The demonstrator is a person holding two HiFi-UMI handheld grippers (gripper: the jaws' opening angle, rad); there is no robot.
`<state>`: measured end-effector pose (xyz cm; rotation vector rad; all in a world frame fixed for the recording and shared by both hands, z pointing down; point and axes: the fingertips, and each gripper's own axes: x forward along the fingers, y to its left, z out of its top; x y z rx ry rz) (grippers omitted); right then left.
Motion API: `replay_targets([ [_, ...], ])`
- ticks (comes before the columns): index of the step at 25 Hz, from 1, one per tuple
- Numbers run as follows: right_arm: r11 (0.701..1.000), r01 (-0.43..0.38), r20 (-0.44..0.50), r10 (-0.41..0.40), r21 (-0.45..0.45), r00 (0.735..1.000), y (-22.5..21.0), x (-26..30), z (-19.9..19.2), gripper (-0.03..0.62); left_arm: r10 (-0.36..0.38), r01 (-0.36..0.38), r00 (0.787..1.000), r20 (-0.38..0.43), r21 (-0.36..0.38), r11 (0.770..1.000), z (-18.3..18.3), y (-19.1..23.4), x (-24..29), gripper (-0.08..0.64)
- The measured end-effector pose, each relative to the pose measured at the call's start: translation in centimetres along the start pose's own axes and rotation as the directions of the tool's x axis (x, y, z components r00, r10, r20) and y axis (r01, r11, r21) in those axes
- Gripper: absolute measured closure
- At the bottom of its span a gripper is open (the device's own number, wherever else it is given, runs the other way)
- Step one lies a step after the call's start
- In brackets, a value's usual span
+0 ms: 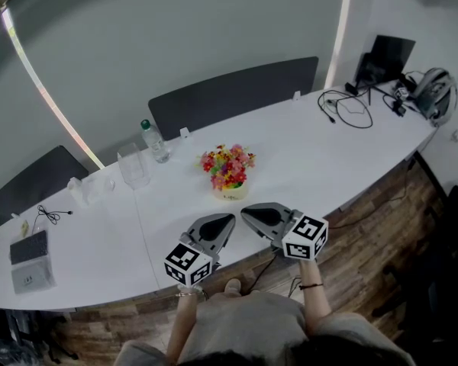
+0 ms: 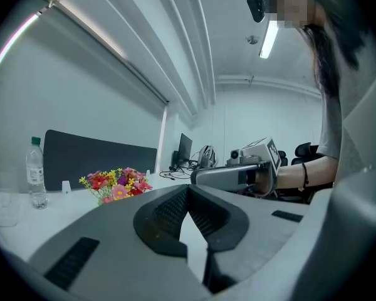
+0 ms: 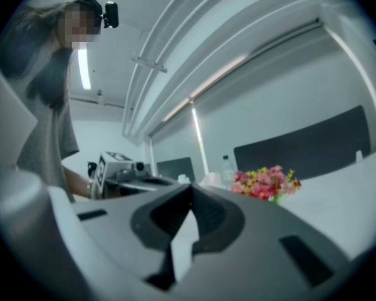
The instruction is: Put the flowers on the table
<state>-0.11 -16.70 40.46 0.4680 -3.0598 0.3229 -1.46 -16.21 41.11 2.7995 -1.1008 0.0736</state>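
A small pot of red, pink and yellow flowers (image 1: pixel 228 170) stands on the white table (image 1: pixel 305 155), just beyond both grippers. My left gripper (image 1: pixel 230 219) is shut and empty, held at the table's near edge, pointing toward the pot. My right gripper (image 1: pixel 243 210) is shut and empty too, tips close to the left one's. In the left gripper view the flowers (image 2: pixel 116 184) sit left of the closed jaws (image 2: pixel 188 190), with the right gripper beyond. From the right gripper view the flowers (image 3: pixel 266 182) stand to the right of its jaws (image 3: pixel 191 190).
A water bottle (image 1: pixel 156 140) and a clear container (image 1: pixel 133 165) stand behind the flowers to the left. A laptop (image 1: pixel 30 259) lies at far left. Cables (image 1: pixel 349 107), a monitor (image 1: pixel 385 58) and gear occupy the far right end. Dark chairs (image 1: pixel 233 90) line the far side.
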Motion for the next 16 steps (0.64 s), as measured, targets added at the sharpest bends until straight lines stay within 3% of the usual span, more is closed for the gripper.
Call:
replay_targets([
  [16, 1.000, -0.005, 0.018, 0.006, -0.022, 1.000, -0.45, 0.61, 0.91, 0.568, -0.016, 0.015, 1.000, 0.007, 0.021, 1.000, 0.86, 0.54, 0.40, 0.541],
])
